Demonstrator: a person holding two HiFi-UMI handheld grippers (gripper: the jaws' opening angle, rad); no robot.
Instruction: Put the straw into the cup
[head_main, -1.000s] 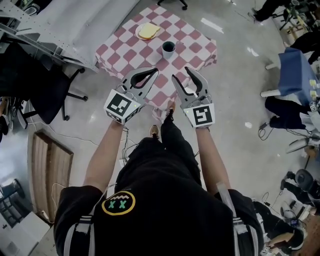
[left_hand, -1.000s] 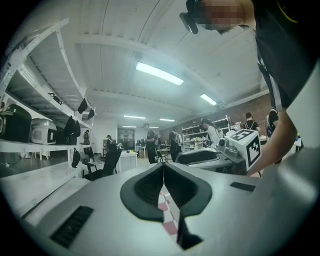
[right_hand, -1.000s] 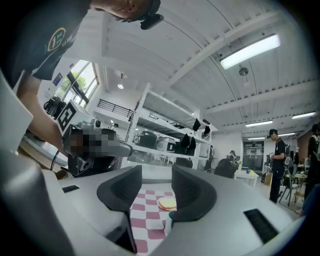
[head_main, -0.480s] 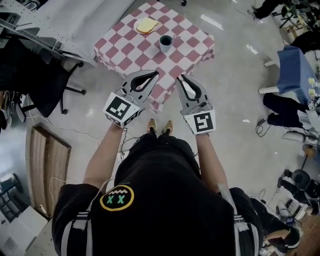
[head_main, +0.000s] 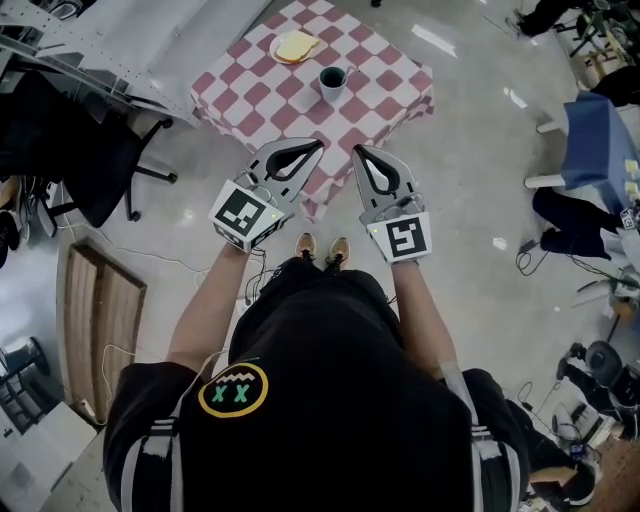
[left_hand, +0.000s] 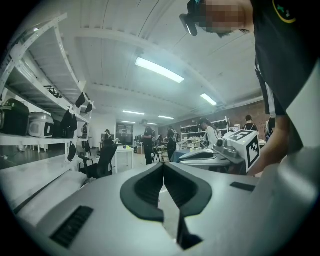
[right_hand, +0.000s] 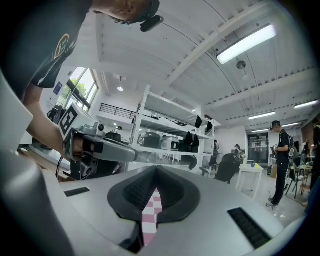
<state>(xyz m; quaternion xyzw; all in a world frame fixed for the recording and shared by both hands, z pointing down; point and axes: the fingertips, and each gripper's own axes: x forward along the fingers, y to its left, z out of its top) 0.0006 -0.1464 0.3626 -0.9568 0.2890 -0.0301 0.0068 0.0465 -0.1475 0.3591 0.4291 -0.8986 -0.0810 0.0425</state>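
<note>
A dark cup (head_main: 332, 82) stands on a small table with a pink-and-white checked cloth (head_main: 290, 105), far ahead of me. No straw can be made out in any view. My left gripper (head_main: 318, 146) is held level short of the table's near edge, its jaws shut with nothing in them (left_hand: 163, 166). Beside it my right gripper (head_main: 357, 150) has just been closing; its jaws now meet at the tips (right_hand: 156, 169) with nothing between them. Both grippers are well short of the cup.
A plate with a yellow item (head_main: 296, 46) sits at the table's far corner. A black office chair (head_main: 85, 160) and a grey bench (head_main: 150, 40) stand to the left, a wooden panel (head_main: 100, 330) lies on the floor, and blue furniture (head_main: 600, 140) is at the right.
The right gripper's jaws have gone from wide open to shut, with nothing in them. Both grippers have moved a little toward the table. The left gripper stays shut.
</note>
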